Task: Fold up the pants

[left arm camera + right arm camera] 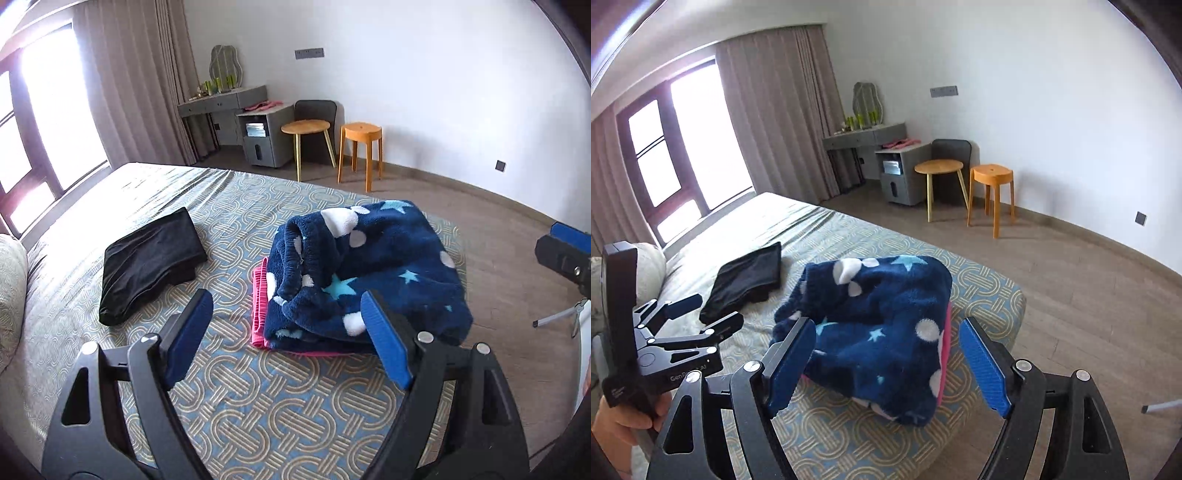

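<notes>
Left wrist view: the left gripper (286,314) hangs above a patterned bed (236,406), jaws spread wide with nothing between them. The navy fleece pants (369,273), dotted with white spots and pale stars, lie ahead and slightly right of it, bundled into a thick fold on top of one pink garment (259,314). One black folded garment (147,266) lies apart to the left. The right gripper (565,254) shows at the far right edge, clear of the pants. Right wrist view: the right gripper (888,341) is also spread wide and empty, with the pants (879,332) directly ahead near the bed's corner, their long side running away from the camera. The left gripper (701,317), held in a hand (624,421), sits to the left, farther from the pants, so the right appears nearer. Count: one pair of pants, two other garments, two grippers.
</notes>
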The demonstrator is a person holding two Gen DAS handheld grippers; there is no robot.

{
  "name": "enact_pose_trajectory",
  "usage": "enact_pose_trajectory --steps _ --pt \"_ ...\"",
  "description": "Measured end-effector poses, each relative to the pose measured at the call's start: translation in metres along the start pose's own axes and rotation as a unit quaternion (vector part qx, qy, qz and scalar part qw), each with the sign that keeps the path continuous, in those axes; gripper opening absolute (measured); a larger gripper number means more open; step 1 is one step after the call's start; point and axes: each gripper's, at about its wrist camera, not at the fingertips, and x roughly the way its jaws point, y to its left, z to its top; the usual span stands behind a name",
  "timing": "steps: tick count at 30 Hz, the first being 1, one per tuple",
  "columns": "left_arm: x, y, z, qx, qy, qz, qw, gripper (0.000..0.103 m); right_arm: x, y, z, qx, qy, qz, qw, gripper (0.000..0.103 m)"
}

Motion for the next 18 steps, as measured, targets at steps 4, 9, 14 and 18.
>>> enact_pose_trajectory --steps 4,9,14,18 --pt "-0.050 0.010 -0.022 -0.016 -0.025 -0.006 0.9996 0.086 -0.037 0.023 -0.015 -0.021 -0.011 -0.005 1.000 0.082" --pt "-0.099 0.025 -0.060 -0.033 -0.054 0.006 0.9980 0.088 -0.056 0.049 -0.055 -0.037 -0.013 -0.011 0.999 0.082" --pt "-0.130 0.026 -0.095 -0.033 -0.075 0.016 0.9965 0.089 -0.081 0.073 -0.093 -0.058 -0.024 -0.042 0.997 0.082" --pt "-0.149 0.025 -0.116 -0.037 -0.085 0.033 0.9952 0.089 -0.097 0.085 -0.109 -0.063 -0.028 -0.046 0.997 0.082"
